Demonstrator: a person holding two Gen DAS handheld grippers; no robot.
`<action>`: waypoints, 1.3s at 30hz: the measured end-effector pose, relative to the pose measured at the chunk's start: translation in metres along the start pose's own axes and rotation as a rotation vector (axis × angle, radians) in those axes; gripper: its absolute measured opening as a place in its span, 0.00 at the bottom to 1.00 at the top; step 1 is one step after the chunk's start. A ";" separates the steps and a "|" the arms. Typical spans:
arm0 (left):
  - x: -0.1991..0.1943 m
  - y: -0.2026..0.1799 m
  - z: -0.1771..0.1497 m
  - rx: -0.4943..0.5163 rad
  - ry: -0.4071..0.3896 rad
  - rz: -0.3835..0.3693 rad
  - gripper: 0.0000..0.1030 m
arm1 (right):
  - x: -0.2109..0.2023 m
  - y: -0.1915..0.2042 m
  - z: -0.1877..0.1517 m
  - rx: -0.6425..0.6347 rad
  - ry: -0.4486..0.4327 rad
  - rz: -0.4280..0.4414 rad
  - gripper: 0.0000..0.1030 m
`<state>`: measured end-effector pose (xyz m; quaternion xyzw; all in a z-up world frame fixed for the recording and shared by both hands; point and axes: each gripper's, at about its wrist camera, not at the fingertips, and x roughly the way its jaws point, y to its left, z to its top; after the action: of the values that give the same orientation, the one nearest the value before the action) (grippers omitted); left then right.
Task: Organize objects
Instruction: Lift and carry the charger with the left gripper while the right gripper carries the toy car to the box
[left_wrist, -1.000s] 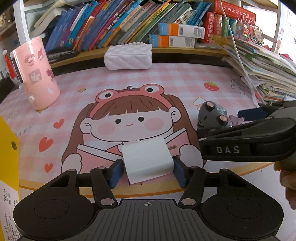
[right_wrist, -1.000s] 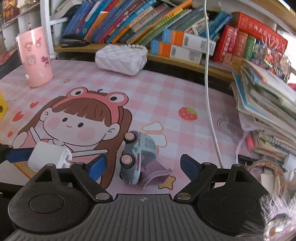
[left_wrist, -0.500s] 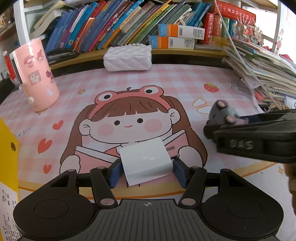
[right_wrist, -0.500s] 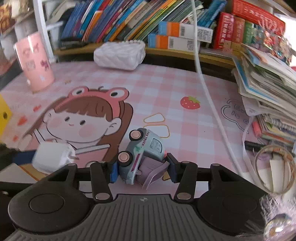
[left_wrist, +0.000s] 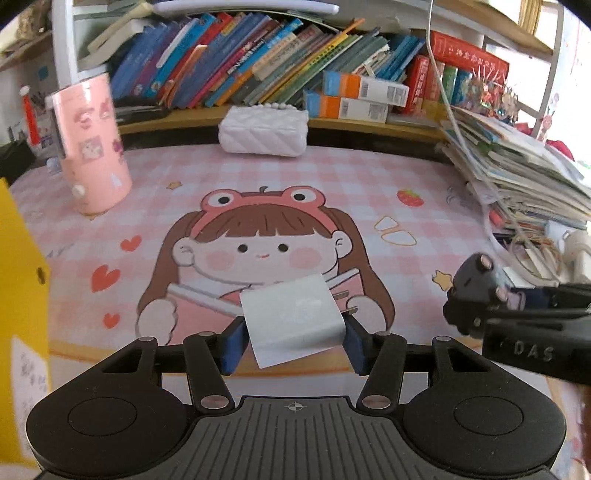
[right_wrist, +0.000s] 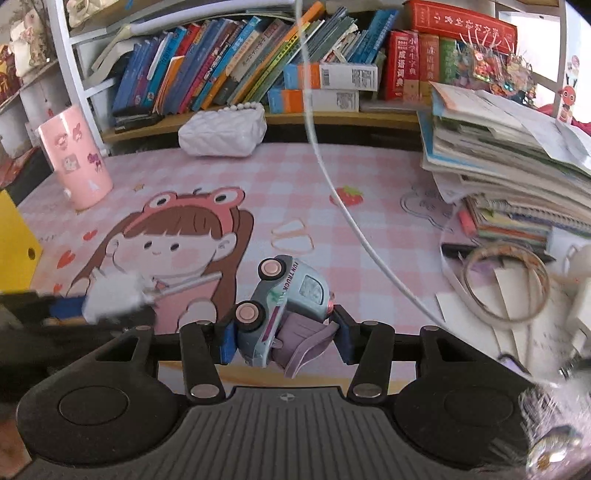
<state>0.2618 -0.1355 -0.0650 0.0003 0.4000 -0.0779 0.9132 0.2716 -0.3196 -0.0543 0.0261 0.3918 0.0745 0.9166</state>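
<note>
- Over the pink checked desk mat (left_wrist: 332, 177), your left gripper (left_wrist: 293, 341) clamps a white charger block (left_wrist: 293, 321) between its blue pads (left_wrist: 232, 345); the block's metal prongs point toward 2 o'clock and it hangs tilted above the printed cartoon girl (left_wrist: 258, 254).
- Its jaws have just been closing a little further, with the charger between them all the while.
- At 3 o'clock in the left wrist view, your right gripper (left_wrist: 517, 317) enters from the frame edge, dark against the light, with the toy's wheels showing at its tip.
- From the right wrist camera, your right gripper (right_wrist: 282, 339) is clenched on a pale blue toy truck (right_wrist: 284, 295) lettered "FUN TRUCK"; the truck lies on its side between the pads, pink-hubbed wheels toward 10 o'clock, its lilac rear part (right_wrist: 303, 343) hanging low.
- Those jaws have just been closing, from wide apart down onto the truck.
- At 9 o'clock in that view, the charger appears again as a motion-blurred white shape (right_wrist: 114, 295).
- At 12 o'clock on the mat, a white quilted purse (left_wrist: 264, 129) sits below the row of books (left_wrist: 258, 66) on the shelf.
- At 10 o'clock, a pink stickered cup (left_wrist: 90, 144) stands upright on the mat.
- At 2 o'clock, a leaning stack of notebooks and papers (right_wrist: 509, 170) crowds the mat's edge, and a white cable (right_wrist: 332, 184) drops across the right wrist view.
</note>
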 end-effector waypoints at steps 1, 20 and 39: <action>-0.004 0.002 -0.002 -0.004 0.004 -0.002 0.52 | -0.002 0.001 -0.003 -0.004 0.004 0.001 0.46; -0.096 0.043 -0.062 -0.064 -0.024 0.019 0.52 | -0.047 0.069 -0.043 -0.114 0.038 0.081 0.46; -0.172 0.109 -0.125 -0.121 -0.046 0.035 0.52 | -0.099 0.159 -0.092 -0.180 0.032 0.095 0.46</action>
<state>0.0714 0.0040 -0.0315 -0.0498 0.3828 -0.0378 0.9217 0.1192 -0.1792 -0.0305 -0.0387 0.3966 0.1532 0.9043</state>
